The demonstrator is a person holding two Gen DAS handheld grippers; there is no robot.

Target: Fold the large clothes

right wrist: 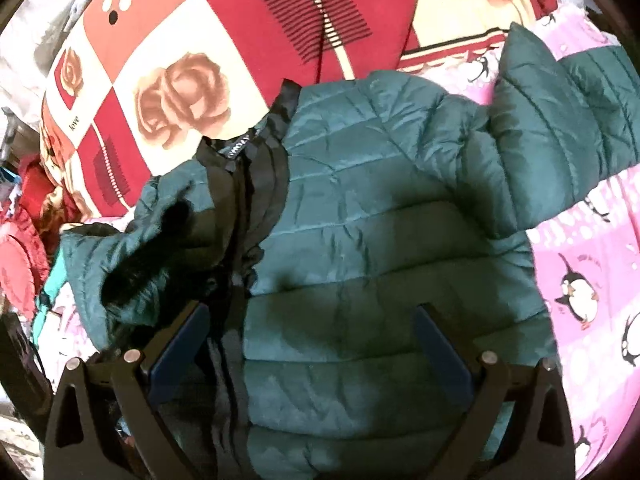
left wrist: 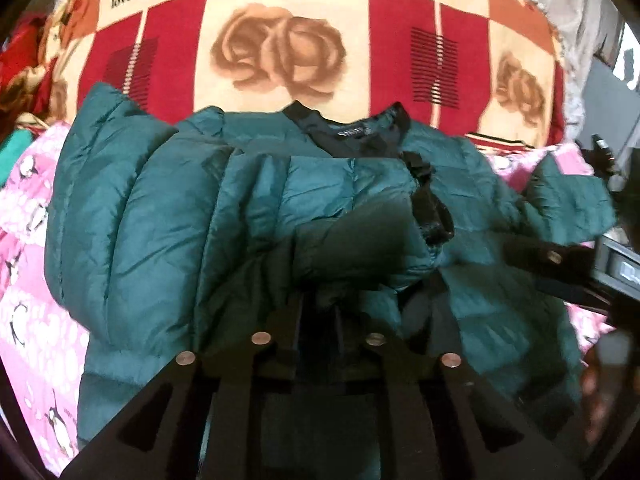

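A dark green quilted puffer jacket (left wrist: 168, 216) lies collar-away on the bed, its black collar (left wrist: 352, 132) at the far side. My left gripper (left wrist: 344, 312) is low over the jacket's middle, its fingers drawn together on a bunched green fold of the jacket. In the right wrist view the jacket (right wrist: 380, 208) fills the frame, one sleeve (right wrist: 560, 132) stretched to the right. Above the jacket's lower body my right gripper (right wrist: 312, 344) stands wide open, its blue pads (right wrist: 444, 344) apart and nothing pressed between them. The right gripper (left wrist: 536, 268) also shows at the right edge of the left wrist view.
Under the jacket lies a pink penguin-print sheet (right wrist: 592, 280). Beyond the collar is a red and cream blanket with roses (left wrist: 280, 48). Red and teal clothes (right wrist: 28, 264) are piled at the bed's side. A thin black cable (right wrist: 328, 20) crosses the blanket.
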